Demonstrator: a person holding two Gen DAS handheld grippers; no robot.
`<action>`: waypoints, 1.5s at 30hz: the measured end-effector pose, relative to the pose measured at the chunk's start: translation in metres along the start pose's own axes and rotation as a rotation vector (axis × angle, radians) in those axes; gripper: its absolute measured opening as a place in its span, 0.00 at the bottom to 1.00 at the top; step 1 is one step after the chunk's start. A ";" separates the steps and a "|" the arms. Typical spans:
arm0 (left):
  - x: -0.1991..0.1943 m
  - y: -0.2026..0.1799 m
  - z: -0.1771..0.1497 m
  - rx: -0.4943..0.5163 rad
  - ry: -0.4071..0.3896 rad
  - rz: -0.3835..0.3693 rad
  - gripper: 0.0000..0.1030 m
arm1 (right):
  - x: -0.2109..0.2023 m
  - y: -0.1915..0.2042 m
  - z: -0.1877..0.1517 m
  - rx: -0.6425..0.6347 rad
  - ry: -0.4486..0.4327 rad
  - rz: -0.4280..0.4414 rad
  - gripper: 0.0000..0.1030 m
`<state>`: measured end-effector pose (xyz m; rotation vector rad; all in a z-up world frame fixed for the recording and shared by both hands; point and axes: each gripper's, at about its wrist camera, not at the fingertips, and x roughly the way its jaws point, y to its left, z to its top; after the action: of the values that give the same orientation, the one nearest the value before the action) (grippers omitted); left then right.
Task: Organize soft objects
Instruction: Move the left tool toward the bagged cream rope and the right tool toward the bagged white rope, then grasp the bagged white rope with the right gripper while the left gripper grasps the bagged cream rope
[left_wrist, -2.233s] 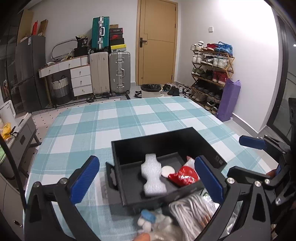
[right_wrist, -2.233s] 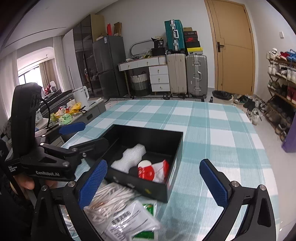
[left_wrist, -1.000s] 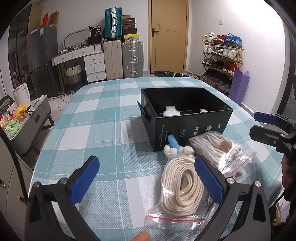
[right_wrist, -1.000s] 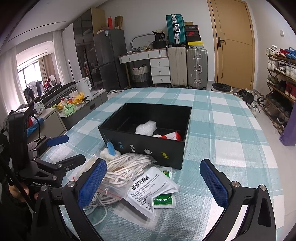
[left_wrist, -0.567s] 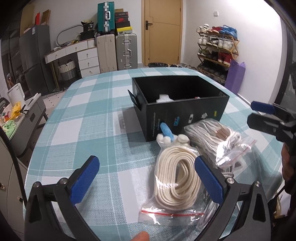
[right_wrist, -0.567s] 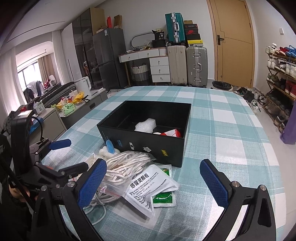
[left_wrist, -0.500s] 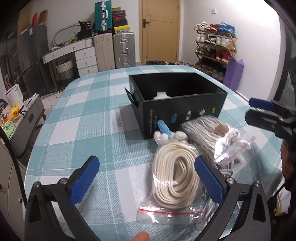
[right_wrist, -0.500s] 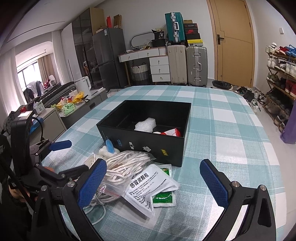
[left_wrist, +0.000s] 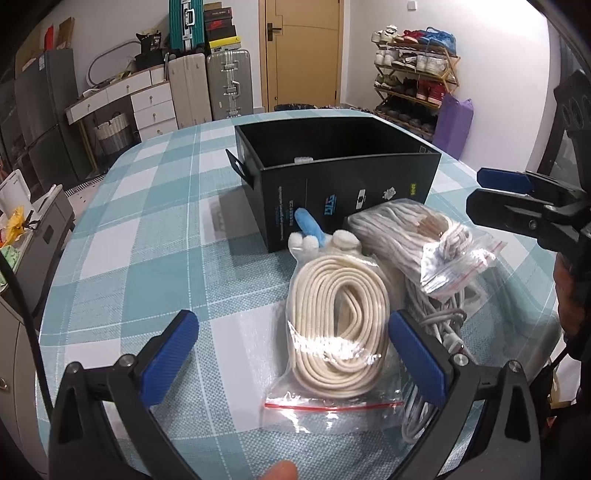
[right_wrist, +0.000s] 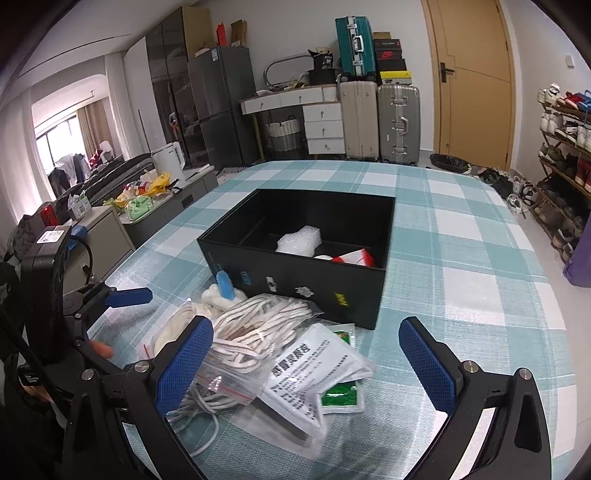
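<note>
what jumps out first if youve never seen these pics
A black box sits open on the teal checked tablecloth, with white foam and something red inside. In front of it lies a heap of bagged items, chiefly a cream rope coil between the open left claw's fingers.

Pulled back from above the black box (left_wrist: 343, 177), which now sits farther off on the bench (left_wrist: 147, 258), its foam and red items nearly hidden behind the near wall. Now framing the bagged cream rope (left_wrist: 338, 321) between the left gripper (left_wrist: 291, 354) fingers. Bagged white cord (right_wrist: 255, 332) and printed packet (right_wrist: 314, 373) now ahead of the right gripper (right_wrist: 306, 365), where the box stood before.
</note>
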<state>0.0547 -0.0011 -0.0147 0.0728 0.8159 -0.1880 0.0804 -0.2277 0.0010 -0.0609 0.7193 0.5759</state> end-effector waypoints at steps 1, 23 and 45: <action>0.000 0.000 0.000 0.000 0.002 -0.001 1.00 | 0.002 0.002 0.000 -0.002 0.006 0.005 0.99; 0.004 0.008 -0.004 -0.016 0.035 -0.042 1.00 | 0.058 0.030 -0.001 0.003 0.171 0.066 0.86; 0.006 0.016 -0.001 -0.040 0.036 -0.042 1.00 | 0.051 0.024 -0.009 -0.010 0.144 0.082 0.51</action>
<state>0.0608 0.0136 -0.0197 0.0211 0.8571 -0.2106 0.0936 -0.1854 -0.0352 -0.0831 0.8615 0.6581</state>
